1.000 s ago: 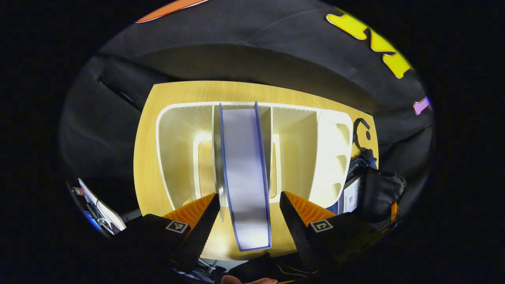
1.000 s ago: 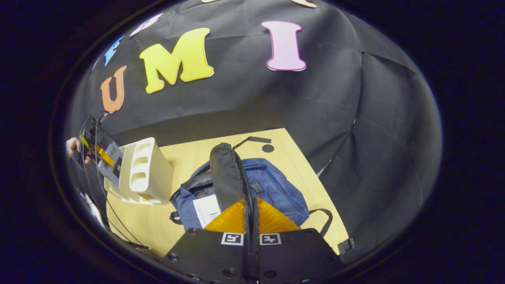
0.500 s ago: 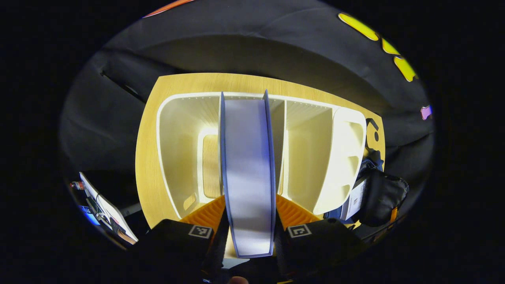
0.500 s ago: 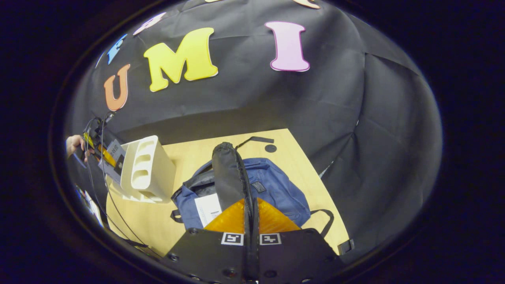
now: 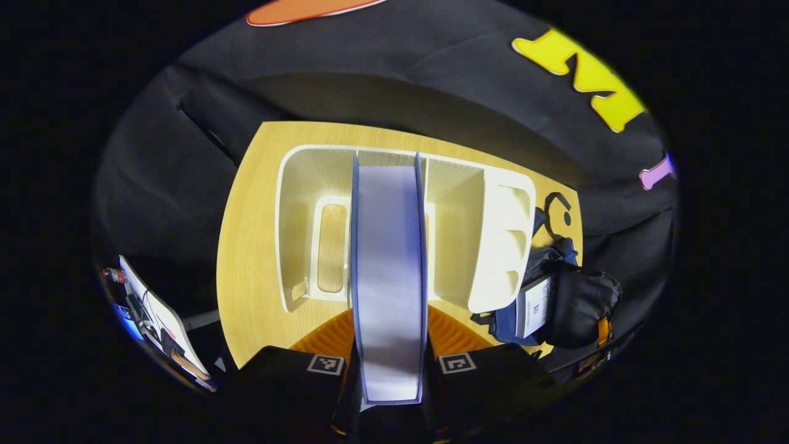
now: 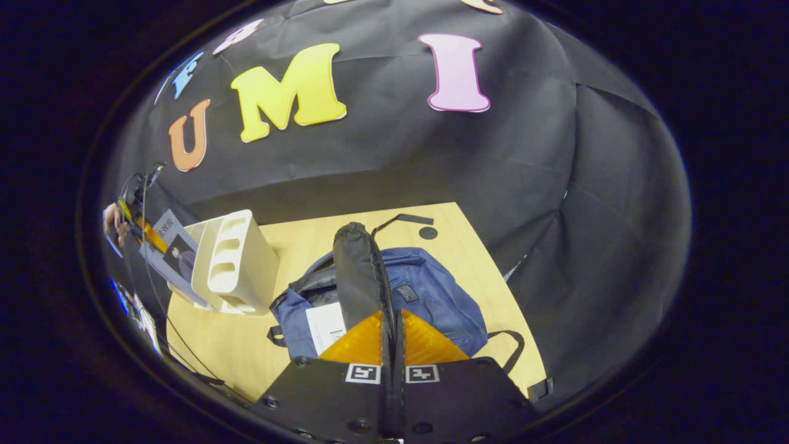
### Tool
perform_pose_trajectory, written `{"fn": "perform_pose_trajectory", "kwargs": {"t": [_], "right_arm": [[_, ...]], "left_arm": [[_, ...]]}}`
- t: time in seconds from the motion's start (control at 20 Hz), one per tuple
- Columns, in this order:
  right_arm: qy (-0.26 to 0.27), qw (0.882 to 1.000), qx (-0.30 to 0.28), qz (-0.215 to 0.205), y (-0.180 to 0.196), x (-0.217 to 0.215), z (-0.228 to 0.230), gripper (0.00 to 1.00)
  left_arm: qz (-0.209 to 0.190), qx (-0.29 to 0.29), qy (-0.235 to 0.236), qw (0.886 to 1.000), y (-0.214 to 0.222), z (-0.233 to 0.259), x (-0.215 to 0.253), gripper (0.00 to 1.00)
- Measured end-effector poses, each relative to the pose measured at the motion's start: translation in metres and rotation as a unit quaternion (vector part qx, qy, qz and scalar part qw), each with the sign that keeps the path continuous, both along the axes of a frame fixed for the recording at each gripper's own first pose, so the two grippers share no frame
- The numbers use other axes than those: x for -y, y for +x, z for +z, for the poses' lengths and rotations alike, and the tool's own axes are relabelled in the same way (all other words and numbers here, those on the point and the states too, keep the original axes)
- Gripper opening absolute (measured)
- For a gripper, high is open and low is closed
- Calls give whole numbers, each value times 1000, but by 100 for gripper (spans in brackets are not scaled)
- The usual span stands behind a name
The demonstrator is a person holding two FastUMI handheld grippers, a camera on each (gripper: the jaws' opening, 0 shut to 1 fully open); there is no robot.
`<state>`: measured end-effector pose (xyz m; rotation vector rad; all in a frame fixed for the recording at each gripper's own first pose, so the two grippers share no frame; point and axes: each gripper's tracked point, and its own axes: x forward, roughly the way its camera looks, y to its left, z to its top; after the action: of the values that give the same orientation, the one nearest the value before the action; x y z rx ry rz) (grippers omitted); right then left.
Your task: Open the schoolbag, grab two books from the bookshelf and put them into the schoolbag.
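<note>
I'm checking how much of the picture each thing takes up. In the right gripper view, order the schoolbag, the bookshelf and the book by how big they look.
1. schoolbag, largest, though it lies nearest the camera.
2. bookshelf, clearly smaller.
3. book, smallest; the bookshelf partly hides it, and it is held by the left gripper far off, so its true size is unsure.

My left gripper points down over the table, its two fingers pressed against both covers of a thin blue-edged book standing on edge. My right gripper, at the near edge, has its jaws pinched together on the black fabric flap of the bag, lifting it upright.
</note>
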<state>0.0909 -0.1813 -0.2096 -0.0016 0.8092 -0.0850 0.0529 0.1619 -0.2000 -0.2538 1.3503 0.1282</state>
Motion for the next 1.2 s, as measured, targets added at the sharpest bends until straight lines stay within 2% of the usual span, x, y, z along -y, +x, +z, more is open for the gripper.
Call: {"fn": "perform_pose_trajectory", "kwargs": {"t": [0.2,0.3,0.35,0.45,0.5,0.6,0.7,0.8,0.85,0.9,0.95,1.0,1.2], "right_arm": [[5,1000,1,11,-1,1,1,0],[10,1000,3,12,-3,2,1,0],[14,1000,2,12,-4,3,0,0],[14,1000,1,15,-5,5,-1,2],[12,1000,2,17,-4,6,0,0],[9,1000,2,21,-5,4,1,2],[11,1000,-1,24,-6,2,0,2],[12,1000,1,26,-8,0,1,0],[12,1000,2,26,-8,0,3,0],[13,1000,2,25,-9,1,3,2],[15,1000,3,24,-9,1,3,2],[15,1000,1,22,-10,2,2,0],[19,1000,-9,22,-13,5,-1,2]], "left_arm": [[10,36,-19,999,-37,47,9,41],[-1,69,-42,997,-59,74,22,41],[-3,81,-63,995,-68,84,37,44],[-7,101,-101,990,-78,94,63,41],[-4,118,-147,982,-81,101,92,40],[6,132,-211,969,-83,104,125,40],[16,139,-259,956,-81,97,148,40],[7,143,-284,948,-82,85,172,40],[1,145,-287,947,-81,75,185,40],[-6,148,-288,946,-80,65,199,34],[-9,155,-287,945,-78,53,216,40],[-9,162,-289,944,-76,39,233,40],[0,149,-314,938,-72,-16,299,40]]}}
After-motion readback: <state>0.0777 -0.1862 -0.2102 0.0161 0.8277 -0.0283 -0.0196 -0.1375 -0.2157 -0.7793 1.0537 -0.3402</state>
